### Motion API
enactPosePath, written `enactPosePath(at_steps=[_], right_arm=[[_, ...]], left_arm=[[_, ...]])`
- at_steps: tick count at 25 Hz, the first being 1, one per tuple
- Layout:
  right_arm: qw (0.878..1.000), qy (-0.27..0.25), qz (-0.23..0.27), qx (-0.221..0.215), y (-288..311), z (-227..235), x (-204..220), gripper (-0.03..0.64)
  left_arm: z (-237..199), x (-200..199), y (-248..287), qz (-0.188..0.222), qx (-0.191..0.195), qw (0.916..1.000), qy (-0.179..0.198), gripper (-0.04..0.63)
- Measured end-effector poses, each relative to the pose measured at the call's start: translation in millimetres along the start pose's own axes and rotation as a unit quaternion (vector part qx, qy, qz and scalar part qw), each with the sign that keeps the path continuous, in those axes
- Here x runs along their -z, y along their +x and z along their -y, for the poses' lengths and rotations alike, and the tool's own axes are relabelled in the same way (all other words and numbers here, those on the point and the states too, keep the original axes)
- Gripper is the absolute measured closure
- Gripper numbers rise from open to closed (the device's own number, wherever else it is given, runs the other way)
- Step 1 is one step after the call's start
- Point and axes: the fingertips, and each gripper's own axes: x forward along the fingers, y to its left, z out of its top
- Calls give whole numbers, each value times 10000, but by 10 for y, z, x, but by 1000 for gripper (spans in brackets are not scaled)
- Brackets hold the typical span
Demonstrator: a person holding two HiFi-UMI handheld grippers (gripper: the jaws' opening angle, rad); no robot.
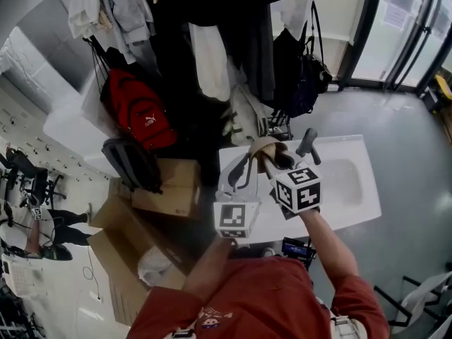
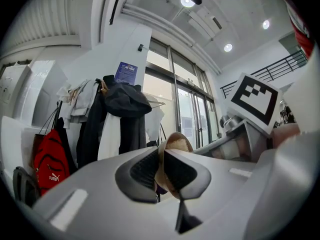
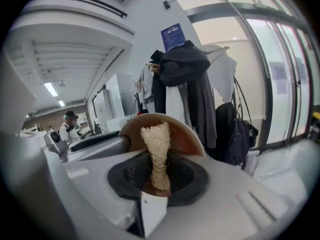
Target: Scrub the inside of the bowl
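One bowl (image 1: 263, 147), raised over white surface (image 1: 353, 193), rim clamped in left hand-held gripper (image 2: 162, 171). One scrub pad (image 3: 157, 144) pinched in right hand-held gripper (image 3: 159, 178), against bowl's inside. One red backpack (image 1: 138, 111) behind.

Rack crowded with dark coats (image 1: 233, 20) and pale garments; red backpack (image 1: 138, 111) hangs at one end, dark bag (image 1: 305, 76) at the other. Below: black backpack (image 1: 131, 162) leaning beside cardboard boxes (image 1: 166, 189), white table (image 1: 353, 189) on grey floor (image 1: 395, 119). Blue notice (image 3: 173, 36) on white wall above the coats; person in dark cap (image 3: 69, 126) in the background of the right gripper view
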Motion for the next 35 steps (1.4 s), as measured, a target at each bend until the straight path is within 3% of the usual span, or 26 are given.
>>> enactPosePath(at_steps=[3,5,8,9,11,25,32,35], right_arm=[[9961,837,27,-276,-7,-14,5,541],[9857,1605,92,-497,-4,-9,10,541],[9503,2982,231,-863,-2,22,34,541],[9391,3294,272,-940,-5,30,42,541],[9286,3564,331,-983,-13,40,52,541],[9300,3515,382,-1007,-18,40,56,541],[9500,2936,413,-985,-92,-79,-2,541],[9522,2852,443,-999,-137,-100,-18,541]], left_arm=[[-10,-8,-13,32,-15,10000,-8,557],[-16,-8,-13,53,-16,10000,-12,557],[-11,-2,-9,60,-17,10000,-34,557],[-9,-2,-12,59,-12,10000,-30,557],[-2,-2,-16,56,6,10000,-20,557],[-66,92,37,-35,-157,9998,-120,560],[-162,217,59,-197,-372,9988,-243,572],[-198,235,87,-268,-470,9981,-293,572]])
